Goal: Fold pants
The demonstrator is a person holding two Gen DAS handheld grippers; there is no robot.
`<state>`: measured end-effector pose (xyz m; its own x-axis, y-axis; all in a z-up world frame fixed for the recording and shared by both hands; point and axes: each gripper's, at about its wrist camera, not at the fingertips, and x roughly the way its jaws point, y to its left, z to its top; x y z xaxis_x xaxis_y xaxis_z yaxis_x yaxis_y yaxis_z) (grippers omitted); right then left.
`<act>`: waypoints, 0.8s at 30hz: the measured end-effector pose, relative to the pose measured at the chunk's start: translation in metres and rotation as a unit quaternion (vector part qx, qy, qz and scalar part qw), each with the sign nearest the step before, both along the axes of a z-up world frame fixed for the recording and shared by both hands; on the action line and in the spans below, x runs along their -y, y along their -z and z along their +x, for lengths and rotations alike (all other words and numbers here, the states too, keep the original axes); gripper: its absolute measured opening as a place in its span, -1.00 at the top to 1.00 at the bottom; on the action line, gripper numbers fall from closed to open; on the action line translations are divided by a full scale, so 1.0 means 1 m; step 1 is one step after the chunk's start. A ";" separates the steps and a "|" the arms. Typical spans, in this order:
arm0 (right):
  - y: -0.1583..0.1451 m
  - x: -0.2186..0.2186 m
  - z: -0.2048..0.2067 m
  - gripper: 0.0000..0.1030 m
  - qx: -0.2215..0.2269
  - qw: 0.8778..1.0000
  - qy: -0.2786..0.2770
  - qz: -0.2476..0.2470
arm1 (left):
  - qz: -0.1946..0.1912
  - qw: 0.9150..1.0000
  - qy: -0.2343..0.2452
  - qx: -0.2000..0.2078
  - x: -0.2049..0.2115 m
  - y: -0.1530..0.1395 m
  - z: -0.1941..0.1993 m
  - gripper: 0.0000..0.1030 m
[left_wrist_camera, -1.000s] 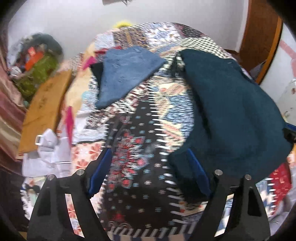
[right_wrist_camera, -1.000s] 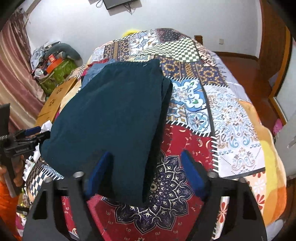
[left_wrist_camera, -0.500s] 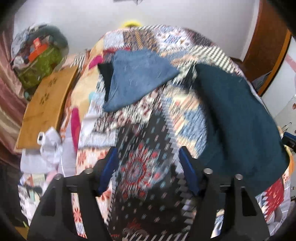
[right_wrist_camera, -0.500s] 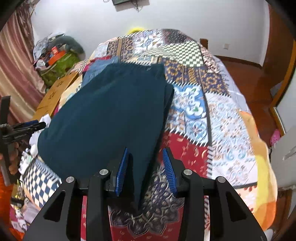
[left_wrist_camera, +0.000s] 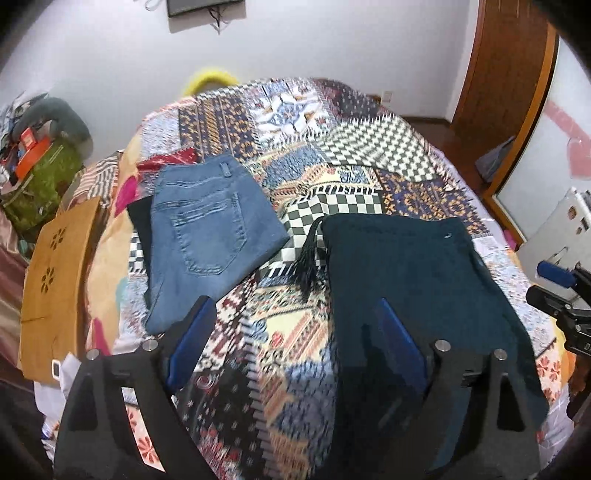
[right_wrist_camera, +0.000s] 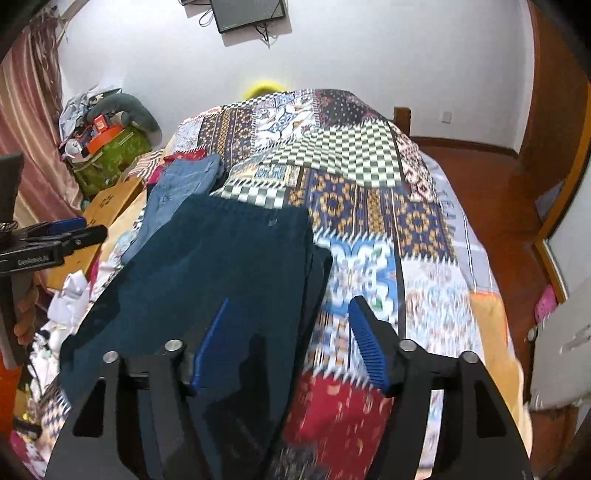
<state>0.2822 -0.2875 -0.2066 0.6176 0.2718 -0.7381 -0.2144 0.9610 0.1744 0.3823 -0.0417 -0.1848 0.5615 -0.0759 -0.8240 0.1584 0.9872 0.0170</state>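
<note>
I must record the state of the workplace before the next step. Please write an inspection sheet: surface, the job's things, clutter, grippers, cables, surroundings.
Surface: patchwork bedspread covering a bed.
Job's things: dark teal pants lying folded on the spread; folded blue jeans lying beside them, apart.
Clutter: white cloths at the bed's edge; green bag piled with items.
Grippers: left gripper jaws opening, nothing between them; right gripper jaws opening above the teal pants' edge, not pinching it.
Cables: wires hanging under the wall screen.
Surroundings: white wall, wooden door, pink curtain, wood floor.
</note>
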 end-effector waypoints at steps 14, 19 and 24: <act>0.035 -0.021 0.077 -0.03 -0.016 0.997 -0.053 -0.044 | 0.031 0.998 0.044 -0.044 0.034 0.049 0.059 -0.73; 0.048 -0.023 0.080 0.50 -0.017 0.996 -0.063 -0.052 | 0.062 0.997 0.034 -0.024 0.034 0.058 0.061 -0.90; 0.052 -0.023 0.081 0.62 -0.016 0.996 -0.058 -0.062 | 0.046 0.998 0.020 -0.034 0.025 0.071 0.067 -0.91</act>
<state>0.3631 -0.2646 -0.2582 0.5634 0.2464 -0.7886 -0.3220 0.9445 0.0650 0.4496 -0.0666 -0.2556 0.5021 -0.0205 -0.8646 0.2021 0.9748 0.0942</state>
